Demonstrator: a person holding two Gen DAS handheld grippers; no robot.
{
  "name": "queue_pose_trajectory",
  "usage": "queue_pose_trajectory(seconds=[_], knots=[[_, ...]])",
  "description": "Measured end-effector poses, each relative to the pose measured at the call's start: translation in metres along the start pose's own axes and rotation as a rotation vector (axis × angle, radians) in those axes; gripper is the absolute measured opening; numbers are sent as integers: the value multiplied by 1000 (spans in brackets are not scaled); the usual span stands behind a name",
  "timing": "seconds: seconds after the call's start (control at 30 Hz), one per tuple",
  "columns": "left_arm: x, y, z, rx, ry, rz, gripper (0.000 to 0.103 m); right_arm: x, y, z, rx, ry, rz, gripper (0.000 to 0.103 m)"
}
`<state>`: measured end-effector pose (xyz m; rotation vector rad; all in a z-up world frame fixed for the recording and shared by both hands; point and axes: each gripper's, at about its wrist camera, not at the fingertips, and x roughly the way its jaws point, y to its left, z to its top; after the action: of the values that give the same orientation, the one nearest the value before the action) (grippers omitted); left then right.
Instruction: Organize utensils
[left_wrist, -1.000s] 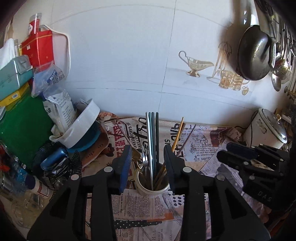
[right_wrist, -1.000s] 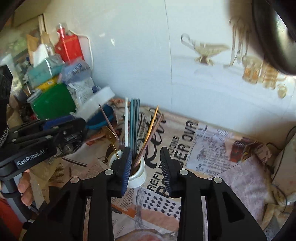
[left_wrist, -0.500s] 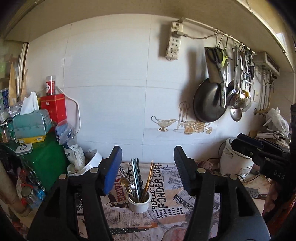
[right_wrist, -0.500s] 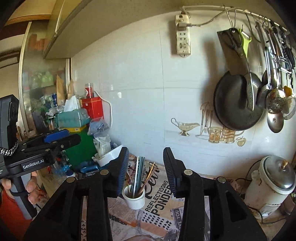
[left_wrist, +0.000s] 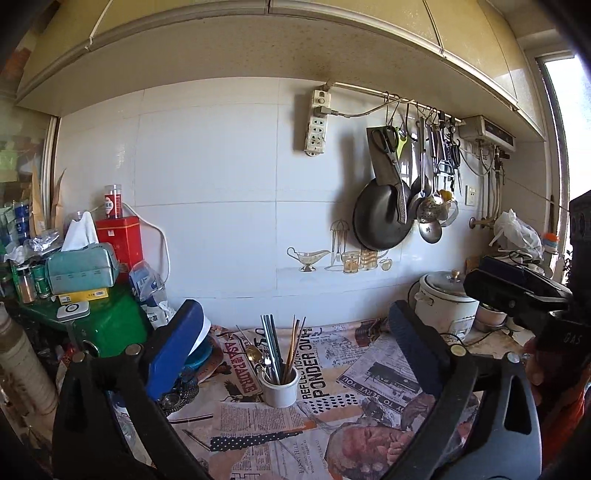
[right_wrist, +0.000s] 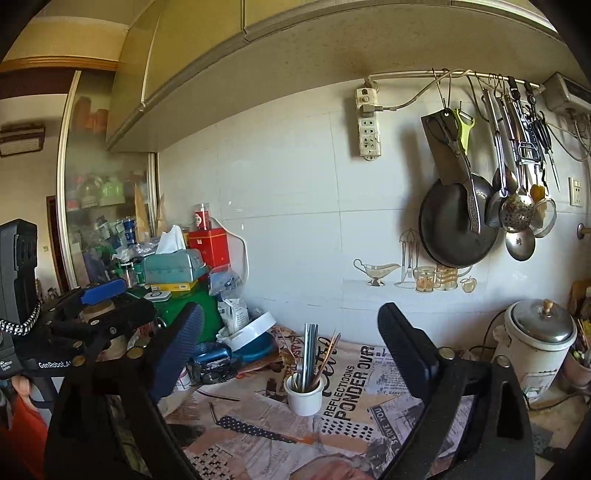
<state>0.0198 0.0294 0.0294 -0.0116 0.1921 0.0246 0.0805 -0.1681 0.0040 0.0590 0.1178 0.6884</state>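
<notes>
Both tools are spread wide and empty; jaws have just been opening, nothing between them. Left tool (left_wrist: 295, 332), right tool (right_wrist: 291, 328). The white cup (left_wrist: 279, 387) stands upright on the newspaper-covered tabletop (left_wrist: 332, 435), holding the utensils (left_wrist: 282, 347): chopsticks and a gold spoon, long axes near vertical, tips fanning up. From either tool the cup lies dead ahead and below, centred in the gap but well apart from the fingertips. Neither hand looks clearly nearer; in the right wrist view the cup (right_wrist: 303, 394) sits about the same. My read: the cup looks loaded, task close to done; any re-approach means forward and down.
</notes>
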Motion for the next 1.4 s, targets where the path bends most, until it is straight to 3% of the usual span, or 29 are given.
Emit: queue_pose_trajectory(seconds=[0.2,1.4], knots=[[-16,4,-8,-11,-7,7,102,-19,18,-5,-54,-38,-61,103],[-28,2,-17,-5,-25,58,102,-13,23,-14,-19,19,-40,103]])
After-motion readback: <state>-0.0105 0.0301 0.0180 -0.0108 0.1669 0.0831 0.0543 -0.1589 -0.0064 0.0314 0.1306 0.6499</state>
